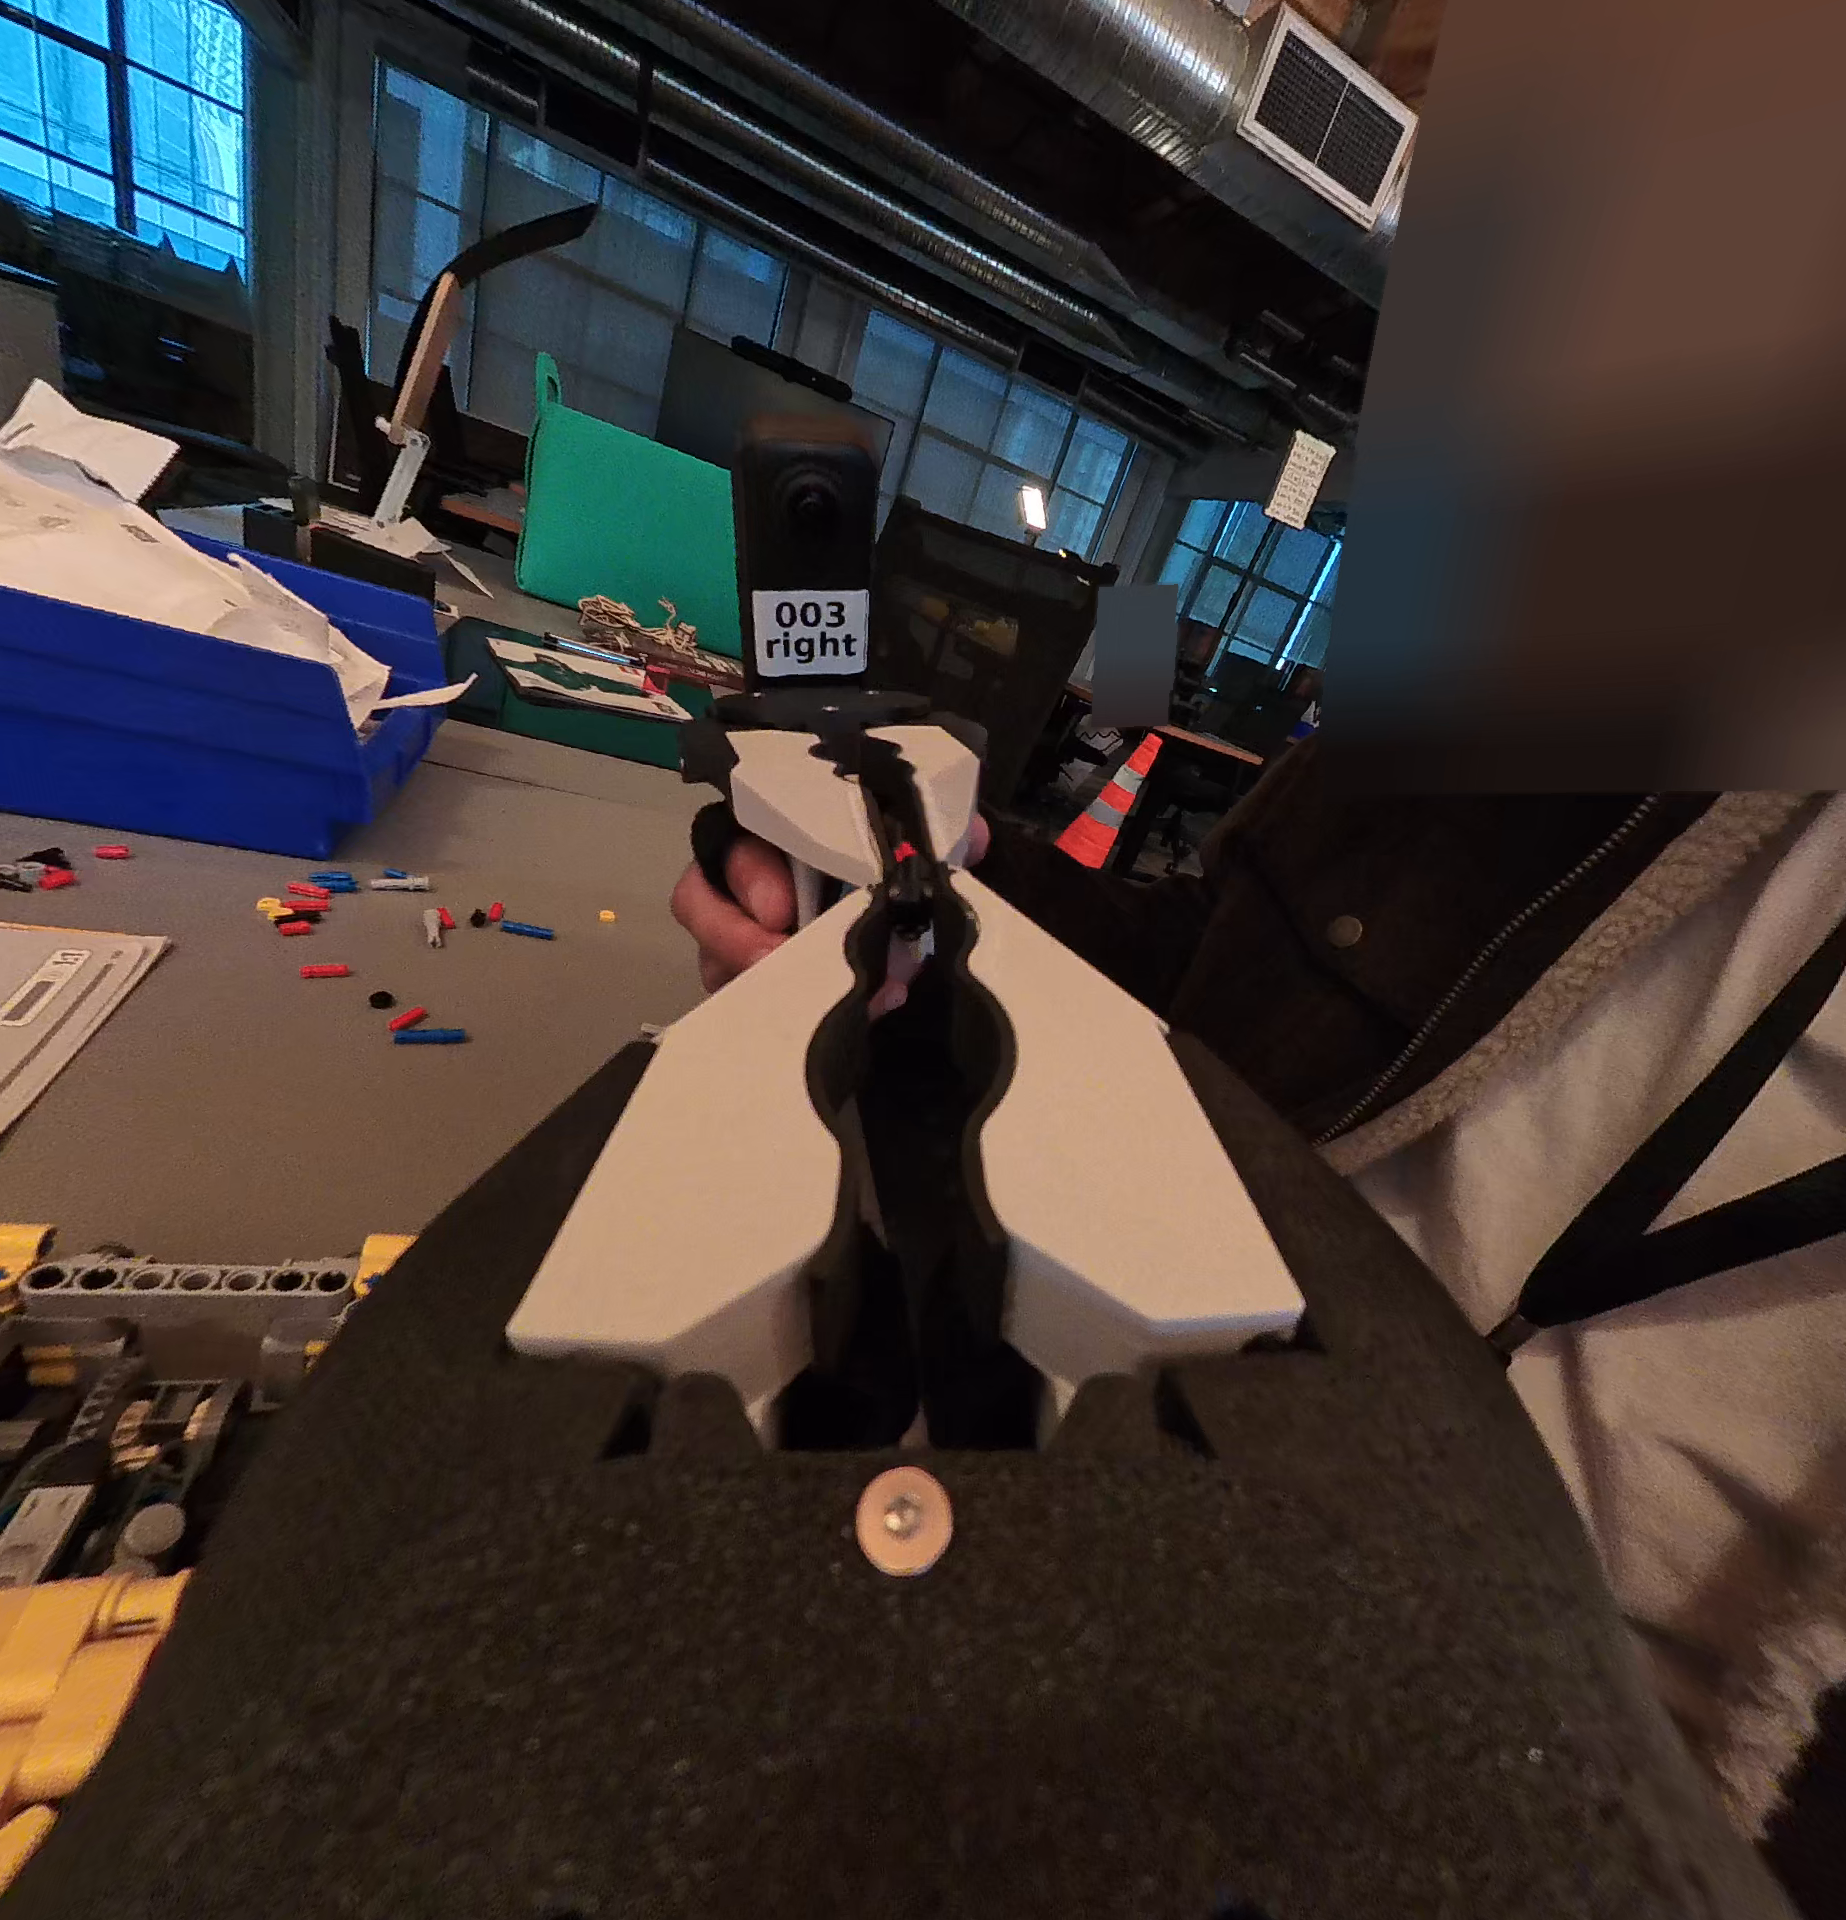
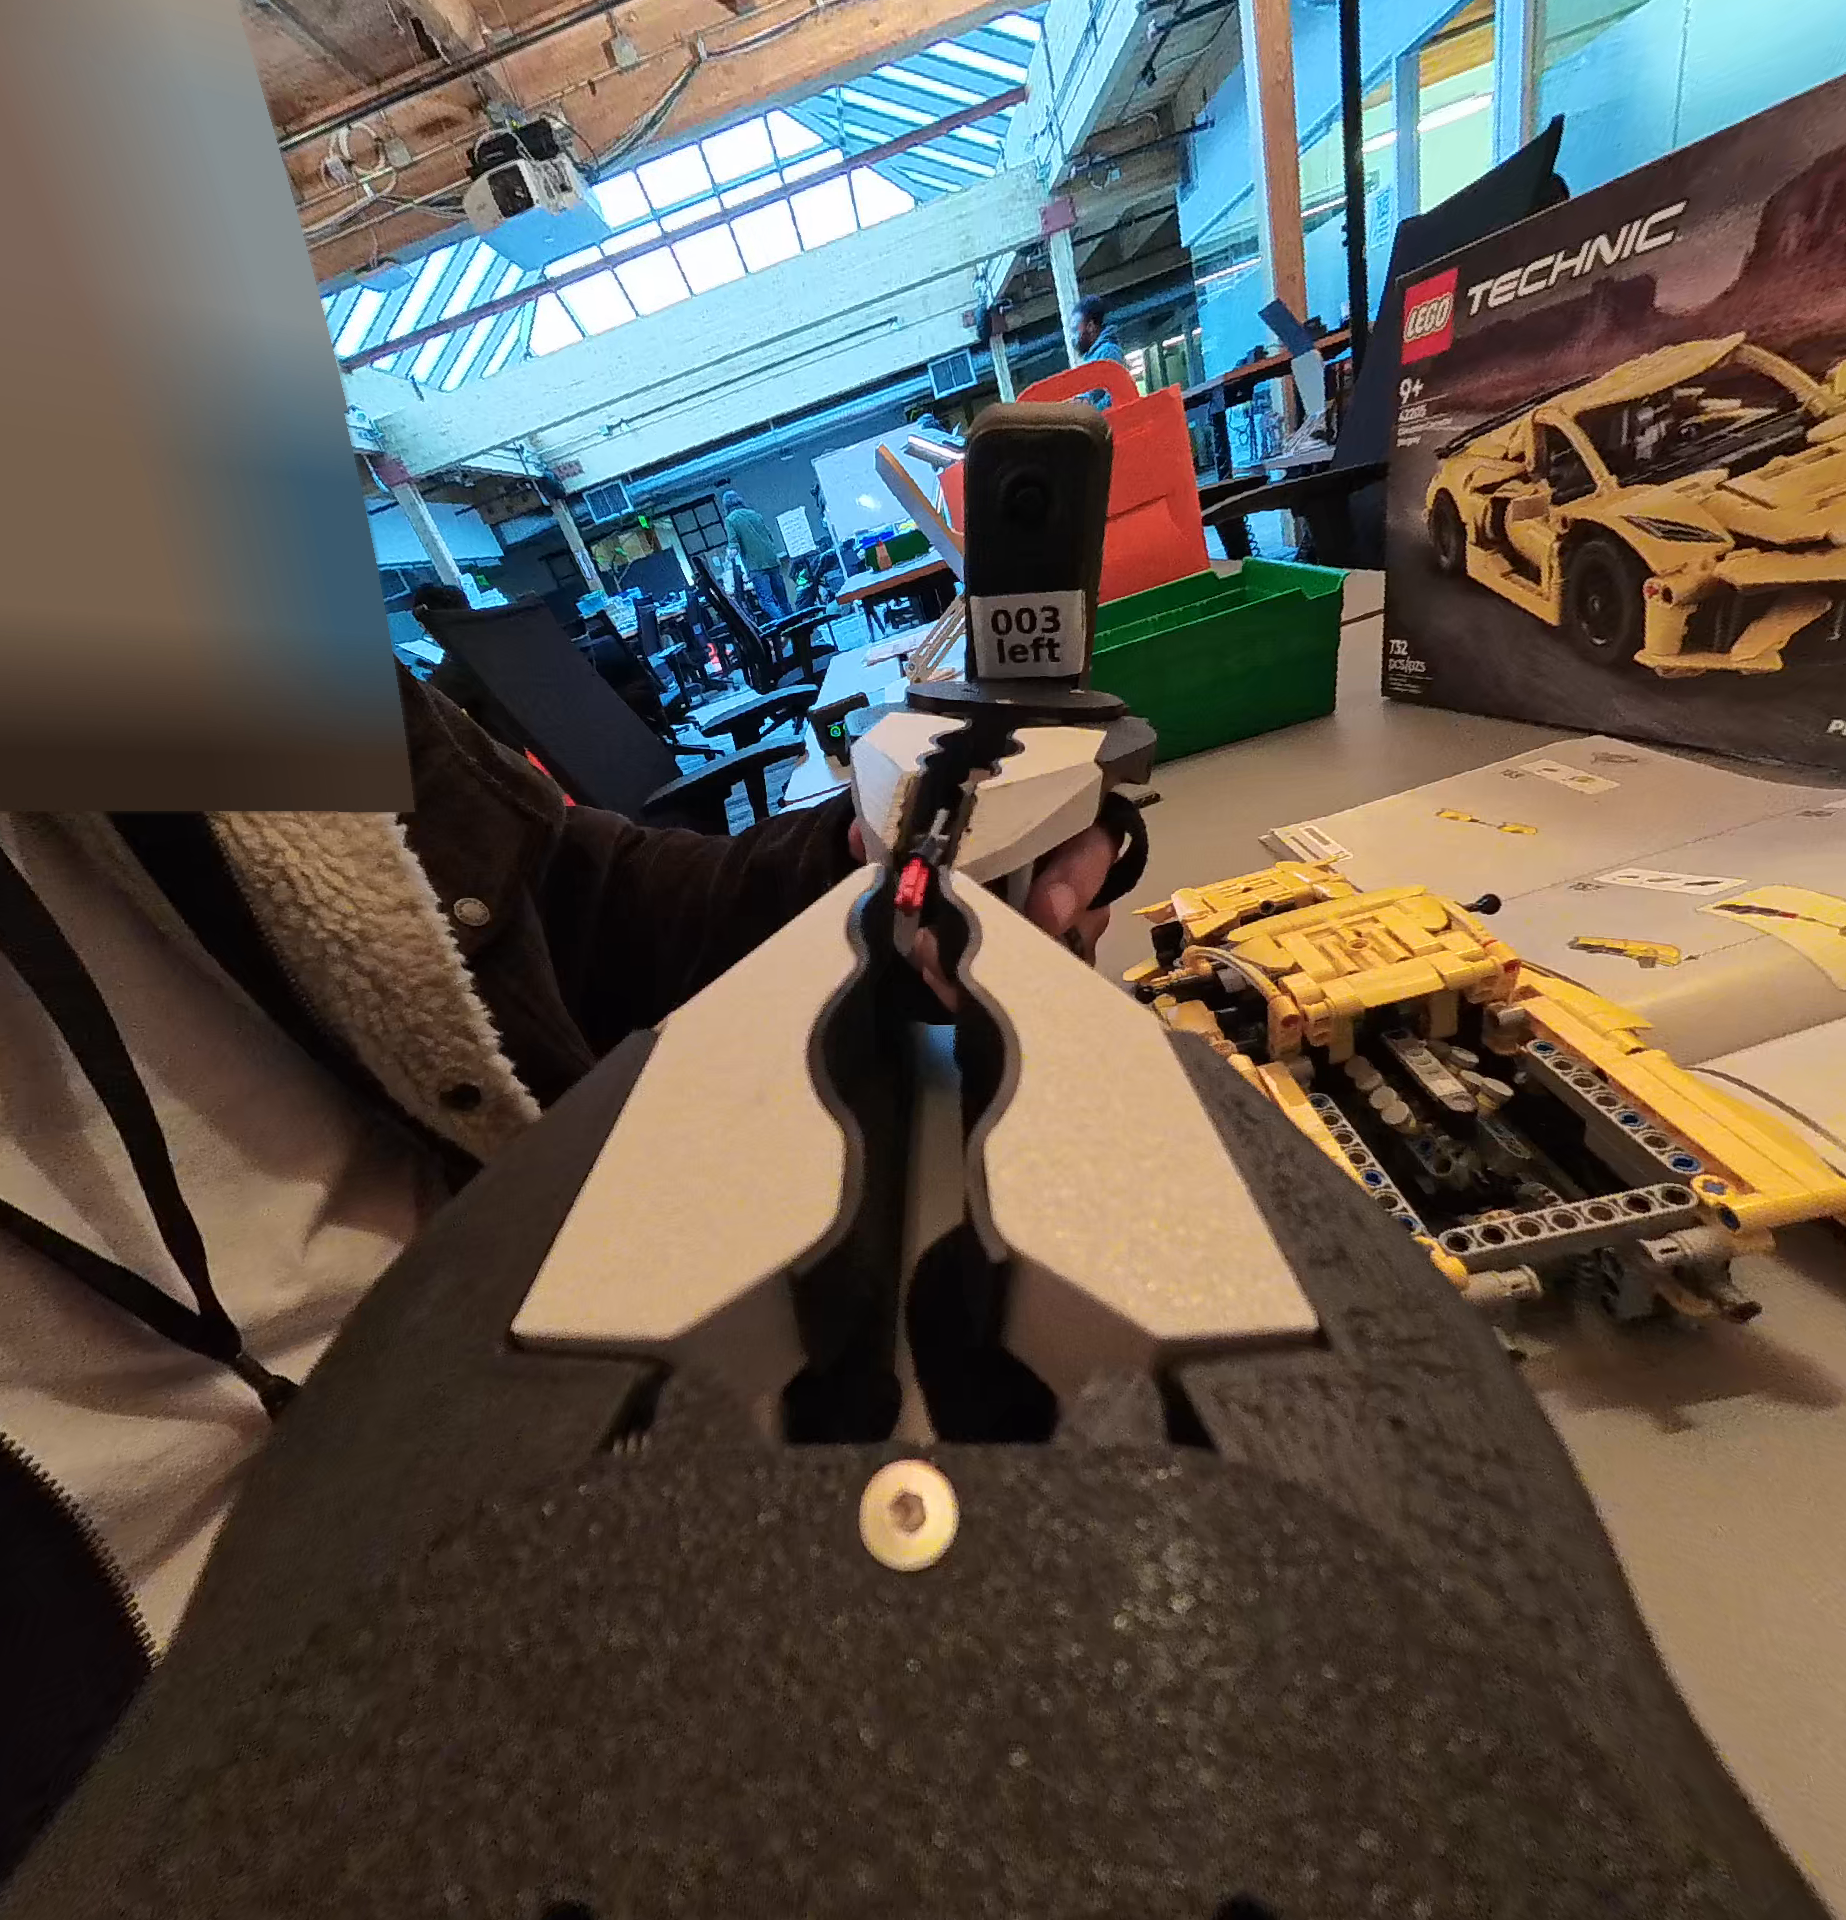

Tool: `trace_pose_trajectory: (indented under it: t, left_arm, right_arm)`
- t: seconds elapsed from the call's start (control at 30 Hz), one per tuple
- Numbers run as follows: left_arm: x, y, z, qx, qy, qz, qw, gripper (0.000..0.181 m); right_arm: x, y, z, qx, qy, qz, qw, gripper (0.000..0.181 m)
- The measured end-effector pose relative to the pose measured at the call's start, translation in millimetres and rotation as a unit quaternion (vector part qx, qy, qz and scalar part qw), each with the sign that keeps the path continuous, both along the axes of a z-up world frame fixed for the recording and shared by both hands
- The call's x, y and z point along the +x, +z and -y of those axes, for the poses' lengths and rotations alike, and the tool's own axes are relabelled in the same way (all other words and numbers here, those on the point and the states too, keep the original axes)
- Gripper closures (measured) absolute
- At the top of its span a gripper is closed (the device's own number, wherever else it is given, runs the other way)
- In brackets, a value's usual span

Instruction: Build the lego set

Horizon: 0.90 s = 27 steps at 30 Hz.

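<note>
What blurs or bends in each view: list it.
Left wrist view: the yellow model at the lower left edge smears, and wide-angle distortion bows the windows. Right wrist view: the left gripper stays sharp, skylights glare, and the car model casts a soft shadow.

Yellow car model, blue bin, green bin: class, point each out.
Yellow car model (image 2: 1345, 961): right wrist view, roof panel.
Blue bin (image 1: 171, 717): left wrist view, front wall.
Green bin (image 2: 1220, 665): right wrist view, front wall.

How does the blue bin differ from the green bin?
The blue bin is heaped with crumpled white bags spilling over its rim; the green bin shows nothing above its rim. The blue bin sits behind the loose pins; the green bin sits beside the set box. Both are open-top plastic bins on the table.
</note>
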State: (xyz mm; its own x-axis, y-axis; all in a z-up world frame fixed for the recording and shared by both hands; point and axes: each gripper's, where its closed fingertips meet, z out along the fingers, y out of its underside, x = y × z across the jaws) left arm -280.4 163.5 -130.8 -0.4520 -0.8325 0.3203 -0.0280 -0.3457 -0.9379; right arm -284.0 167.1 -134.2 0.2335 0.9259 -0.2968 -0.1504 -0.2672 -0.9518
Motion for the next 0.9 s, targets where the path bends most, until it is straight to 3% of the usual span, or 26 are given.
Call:
trace_pose_trajectory:
  t: [0.47, 0.67, 0.9]
  left_arm:
    - [1, -3, -1, 0.002, 0.004, -0.01, 1.0, 0.174]
    - [2, -3, -8, -0.009, 0.023, -0.006, 1.0, 0.174]
    - [3, -14, -10, 0.014, 0.026, -0.033, 0.999, 0.174]
  right_arm:
    - [3, -2, -2, 0.002, -0.007, 0.009, 1.0, 0.177]
    - [5, -3, -9, 0.073, -0.076, 0.062, 0.992, 0.177]
    - [4, -14, -10, 0.074, -0.075, 0.098, 0.99, 0.177]
